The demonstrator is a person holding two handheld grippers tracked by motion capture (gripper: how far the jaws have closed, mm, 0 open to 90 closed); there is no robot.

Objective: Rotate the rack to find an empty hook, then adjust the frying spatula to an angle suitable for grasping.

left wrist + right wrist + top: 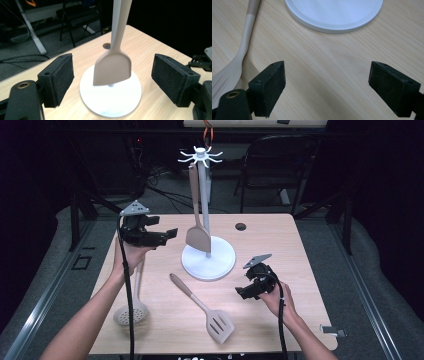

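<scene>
A beige solid spatula (198,237) hangs from a hook of the white utensil stand (201,155), its blade just above the stand's round base (220,262). My left gripper (170,234) is held in the air to the spatula's left, pointing at it, open and holding nothing. In the left gripper view the blade (113,67) hangs ahead of the wide-set pads (62,77), over the base (112,105). My right gripper (245,292) rests low near the table's right front, open and empty (327,85), facing the base (334,12).
A beige slotted turner (215,320) lies on the wooden table (280,250) at the front middle; its handle (247,32) is left of my right jaws. A perforated skimmer (131,312) lies at the front left beneath my left forearm. A small round hole (240,226) sits behind the stand.
</scene>
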